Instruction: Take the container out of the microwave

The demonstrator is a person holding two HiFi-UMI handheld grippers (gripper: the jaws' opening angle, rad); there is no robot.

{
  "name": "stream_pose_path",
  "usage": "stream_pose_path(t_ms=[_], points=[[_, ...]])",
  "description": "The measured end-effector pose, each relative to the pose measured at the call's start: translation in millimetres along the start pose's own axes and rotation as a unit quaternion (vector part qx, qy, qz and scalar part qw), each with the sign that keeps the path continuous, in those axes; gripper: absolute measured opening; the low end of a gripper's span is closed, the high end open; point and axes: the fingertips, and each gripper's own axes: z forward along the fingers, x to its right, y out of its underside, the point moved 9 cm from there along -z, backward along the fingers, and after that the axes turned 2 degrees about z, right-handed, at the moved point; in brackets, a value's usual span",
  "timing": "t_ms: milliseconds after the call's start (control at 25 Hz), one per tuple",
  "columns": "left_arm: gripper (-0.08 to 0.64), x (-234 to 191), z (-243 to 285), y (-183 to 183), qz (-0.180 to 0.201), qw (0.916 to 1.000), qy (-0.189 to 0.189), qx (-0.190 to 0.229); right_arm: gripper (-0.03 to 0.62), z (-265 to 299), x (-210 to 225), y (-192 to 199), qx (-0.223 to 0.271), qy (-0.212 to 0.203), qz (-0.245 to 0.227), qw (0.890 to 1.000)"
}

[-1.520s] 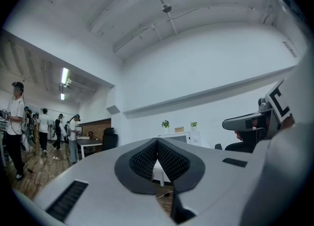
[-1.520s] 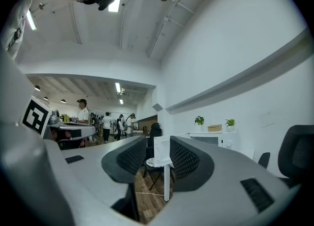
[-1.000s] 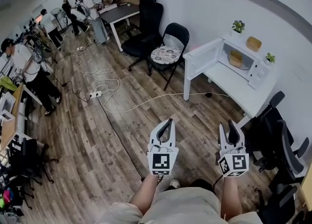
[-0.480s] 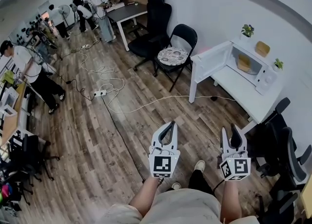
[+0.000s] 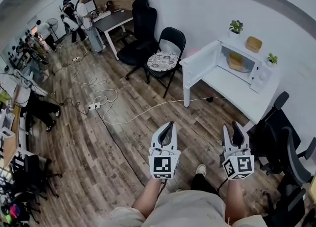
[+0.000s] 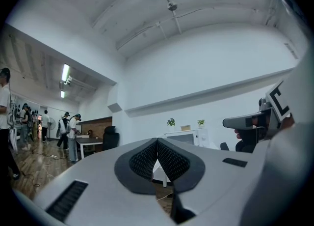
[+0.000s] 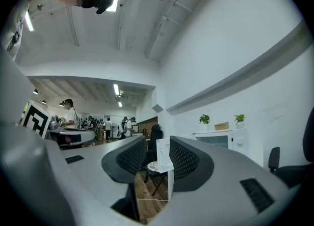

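Observation:
A white microwave (image 5: 244, 62) stands on a white table (image 5: 232, 88) against the right wall, its door (image 5: 200, 63) swung open to the left. Inside it sits a yellowish container (image 5: 237, 60). Both grippers are held low in front of the person, well short of the table. The left gripper (image 5: 167, 126) is shut with nothing in it; its pads meet at the tips (image 6: 157, 144). My right gripper (image 5: 236, 128) is open and empty, and the microwave door shows through its gap (image 7: 158, 158). The microwave (image 6: 189, 137) (image 7: 218, 140) is small and far off in both gripper views.
A wooden box (image 5: 255, 44) and two small plants (image 5: 235, 25) (image 5: 272, 58) sit on the microwave. A black folding chair (image 5: 165, 58) stands left of the table, dark office chairs (image 5: 284, 137) to the right. A white cable (image 5: 148, 107) crosses the wooden floor. People work at the far left.
The head view has swung a little as the person walks; a foot now shows between the grippers. Both grippers keep the same pose and jaw state.

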Motion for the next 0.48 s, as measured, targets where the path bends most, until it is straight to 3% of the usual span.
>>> stream_pose_path(t_ms=[200, 480], points=[[0.008, 13, 44, 1, 0.004, 0.9998, 0.017, -0.009, 0.155, 19, 40, 5, -0.008, 0.022, 0.012, 1.000], [0.008, 19, 92, 7, -0.003, 0.9996, 0.006, -0.027, 0.155, 56, 74, 15, -0.022, 0.015, 0.018, 0.999]])
